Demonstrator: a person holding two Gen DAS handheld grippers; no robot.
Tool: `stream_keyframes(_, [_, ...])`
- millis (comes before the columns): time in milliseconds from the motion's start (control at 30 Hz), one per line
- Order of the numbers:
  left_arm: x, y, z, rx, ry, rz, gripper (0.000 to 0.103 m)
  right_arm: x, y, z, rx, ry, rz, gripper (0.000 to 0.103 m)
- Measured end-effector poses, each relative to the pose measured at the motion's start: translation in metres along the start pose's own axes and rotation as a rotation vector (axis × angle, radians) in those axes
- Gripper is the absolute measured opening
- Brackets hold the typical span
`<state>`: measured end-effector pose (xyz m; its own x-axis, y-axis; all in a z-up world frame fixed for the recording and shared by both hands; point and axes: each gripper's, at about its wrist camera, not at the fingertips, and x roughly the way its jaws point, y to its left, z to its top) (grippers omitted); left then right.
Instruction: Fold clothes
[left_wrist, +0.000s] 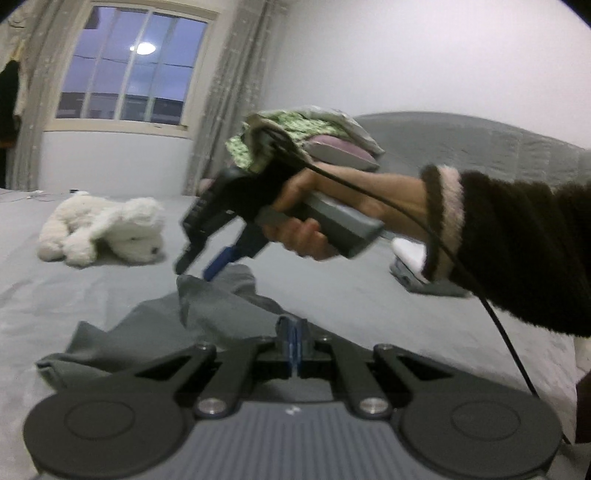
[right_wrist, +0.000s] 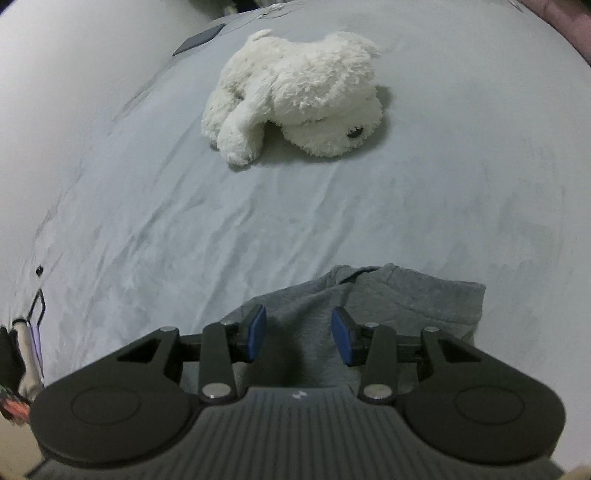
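Observation:
A crumpled grey garment (left_wrist: 214, 314) lies on the pale grey bed sheet (left_wrist: 74, 288). My left gripper (left_wrist: 293, 345) is at the garment's near edge, its blue pads pressed together with a fold of the cloth pinched between them. A hand in a dark fuzzy sleeve holds my right gripper (left_wrist: 199, 266), which points down at the garment's far raised edge. In the right wrist view that gripper (right_wrist: 299, 334) stands open just above the grey garment (right_wrist: 399, 299), with nothing between its blue pads (right_wrist: 255, 332).
A white plush toy (right_wrist: 295, 96) lies on the sheet beyond the garment, also visible as the plush toy (left_wrist: 107, 230) at left. A pile of unfolded clothes (left_wrist: 310, 136) sits behind, and folded items (left_wrist: 413, 264) lie at right. A dark flat object (right_wrist: 199, 38) rests far back.

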<state>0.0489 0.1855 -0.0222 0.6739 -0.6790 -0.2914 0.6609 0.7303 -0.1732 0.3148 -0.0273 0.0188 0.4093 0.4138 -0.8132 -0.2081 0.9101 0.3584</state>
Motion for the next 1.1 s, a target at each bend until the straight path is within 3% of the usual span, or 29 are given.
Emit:
stream_keyframes(133, [0.003,-0.009,-0.004,0.023,0.024,-0.017,0.001,0.004,-0.002,0.002,0.052,0.007,0.018,0.044])
stream_keyframes(233, [0.001,-0.011,-0.004,0.024,0.023,-0.005,0.001,0.013,-0.001,0.001,0.039,0.024,-0.068,0.041])
stream_keyframes(300, [-0.004,-0.005,-0.002,-0.005,0.004,0.018,0.001,0.018,-0.004,-0.002,0.05,0.031,-0.092,0.004])
stream_keyframes(500, [-0.027,0.044,0.01,-0.183,-0.095,0.139,0.001,-0.012,-0.014,-0.006,0.149,-0.103,-0.038,0.004])
stream_keyframes(700, [-0.024,0.131,0.005,-0.502,-0.094,0.28,0.001,0.005,-0.003,0.005,0.157,-0.14,-0.1,0.004])
stream_keyframes(833, [-0.008,0.167,-0.016,-0.626,-0.039,0.341,0.001,0.032,0.001,0.003,0.154,-0.131,-0.13,0.005])
stream_keyframes(1000, [-0.002,0.177,-0.033,-0.686,-0.029,0.342,0.001,0.032,0.008,-0.012,0.092,-0.163,-0.077,0.018])
stream_keyframes(1100, [-0.004,0.178,-0.024,-0.698,-0.034,0.334,0.001,0.011,0.023,-0.032,-0.015,-0.185,-0.022,0.04])
